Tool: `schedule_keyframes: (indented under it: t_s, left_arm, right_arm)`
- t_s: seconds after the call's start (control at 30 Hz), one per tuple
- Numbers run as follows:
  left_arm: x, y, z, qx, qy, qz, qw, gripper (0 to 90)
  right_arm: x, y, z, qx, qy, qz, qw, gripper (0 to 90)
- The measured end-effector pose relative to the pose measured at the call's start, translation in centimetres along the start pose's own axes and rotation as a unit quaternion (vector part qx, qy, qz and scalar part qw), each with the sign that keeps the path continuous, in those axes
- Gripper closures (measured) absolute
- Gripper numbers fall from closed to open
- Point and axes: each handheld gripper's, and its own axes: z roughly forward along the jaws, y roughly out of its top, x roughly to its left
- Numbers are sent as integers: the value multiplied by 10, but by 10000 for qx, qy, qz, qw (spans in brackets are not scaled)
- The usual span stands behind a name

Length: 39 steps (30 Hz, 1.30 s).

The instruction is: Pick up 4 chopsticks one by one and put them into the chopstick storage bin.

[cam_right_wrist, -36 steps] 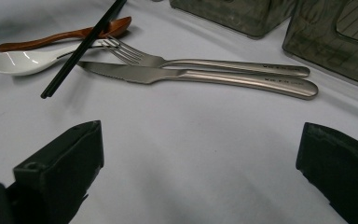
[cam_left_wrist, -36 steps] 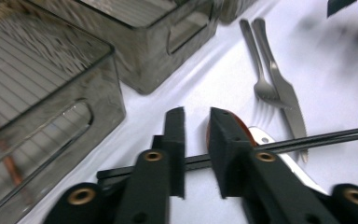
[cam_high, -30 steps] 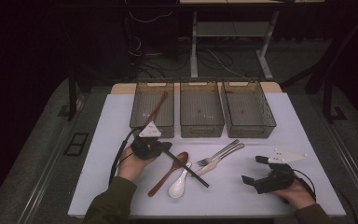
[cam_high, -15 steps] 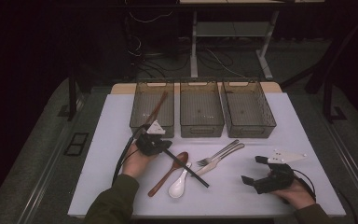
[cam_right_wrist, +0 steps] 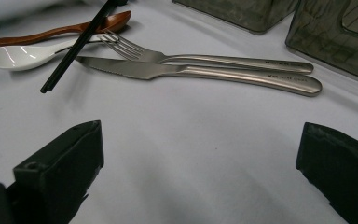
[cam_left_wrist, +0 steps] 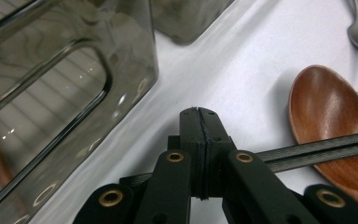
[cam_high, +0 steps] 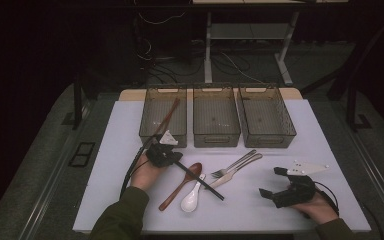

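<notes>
High view: left gripper (cam_high: pixel 166 154) sits at the near edge of the left bin (cam_high: pixel 148 116), its jaws closed on one end of the black chopsticks (cam_high: pixel 202 182). These are a slim, straight, matt black pair with squared sides, lying together as one rod. They run from the jaws toward the near right, slanting across the bowl of the wooden spoon (cam_high: pixel 181 186) and the handle of the white spoon (cam_high: pixel 192 197), and end on the white table (cam_high: pixel 105 165).

Left gripper view: jaw tips pressed flat together, with the chopsticks (cam_left_wrist: pixel 317 148) emerging to the right behind them, over the glossy brown spoon bowl (cam_left_wrist: pixel 331 126). A reddish-brown stick lies inside the smoky, translucent left bin (cam_left_wrist: pixel 65 84).

Right gripper view: both jaws stand wide apart with bare table between them; right gripper (cam_right_wrist: pixel 200 163) holds nothing. Beyond it lie a steel knife (cam_right_wrist: pixel 196 71) and fork (cam_right_wrist: pixel 200 57), side by side, and the free end of the chopsticks (cam_right_wrist: pixel 70 56).

Right gripper (cam_high: pixel 285 187) rests on the near right of the table, well apart from the cutlery.
</notes>
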Motion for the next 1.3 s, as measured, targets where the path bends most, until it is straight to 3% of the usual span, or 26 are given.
schedule_keyframes:
  t_s: [0.33,0.7,1.3]
  left_arm:
    - [3,-7,-10,137,83,-47,9999,889]
    - [0,-16,-21,279,-38,-70,9996,888]
    - [-16,-31,-39,481,-259,120,9984,888]
  right_arm:
    - [0,0,0,0,-3,0,10000,5]
    - [-1,0,0,-2,6,-4,10000,5]
    - [-1,0,0,-19,25,-7,10000,5]
